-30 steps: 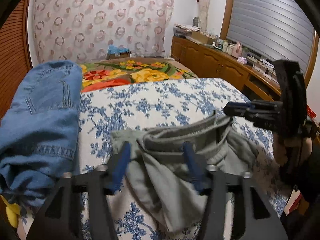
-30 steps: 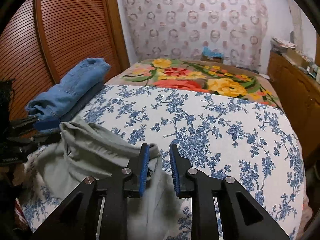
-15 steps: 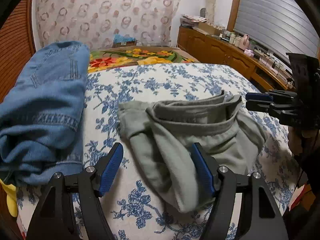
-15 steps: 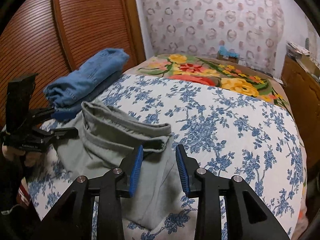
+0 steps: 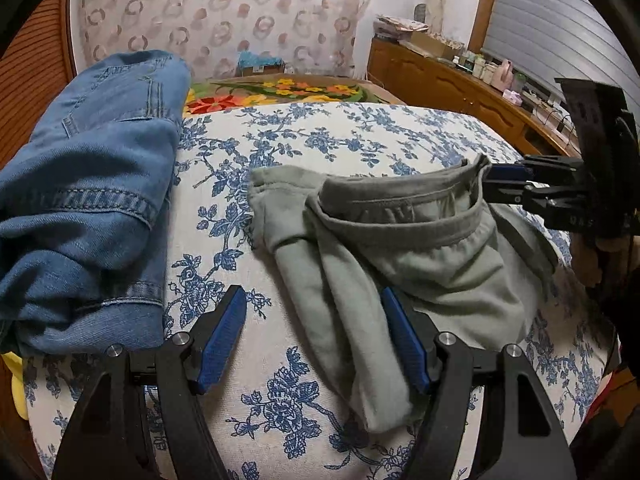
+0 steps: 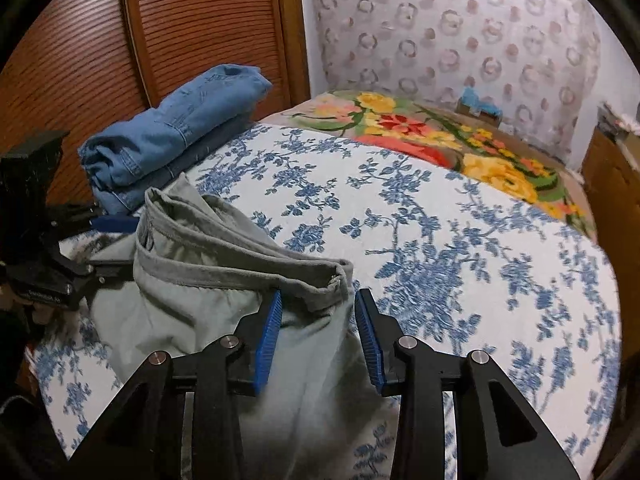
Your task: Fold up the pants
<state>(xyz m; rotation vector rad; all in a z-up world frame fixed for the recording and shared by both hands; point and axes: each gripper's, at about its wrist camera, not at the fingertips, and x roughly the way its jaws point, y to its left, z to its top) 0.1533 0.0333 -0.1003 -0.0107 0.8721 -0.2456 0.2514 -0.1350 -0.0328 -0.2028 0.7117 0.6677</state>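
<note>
The grey-green pants [image 5: 404,248] lie bunched on the blue-flowered bedspread [image 5: 320,136], waistband up and open. My left gripper [image 5: 316,340] is open and empty, its jaws wide on either side of a limp pant leg. My right gripper [image 6: 318,320] is open, with the waistband corner [image 6: 332,280] just ahead of its blue pads, not pinched. In the left wrist view the right gripper [image 5: 500,182] sits at the waistband's right end. In the right wrist view the left gripper [image 6: 100,240] shows at the left, behind the pants [image 6: 192,292].
Folded blue jeans [image 5: 88,184] are stacked at the bed's left edge, also in the right wrist view [image 6: 172,132]. A bright floral blanket [image 6: 440,140] covers the far end. A wooden slatted door [image 6: 160,32] stands left, a wooden dresser [image 5: 440,80] right.
My right gripper has opened and let go of the waistband. My left gripper has pulled back and opened wider. The pants have settled lower onto the bed.
</note>
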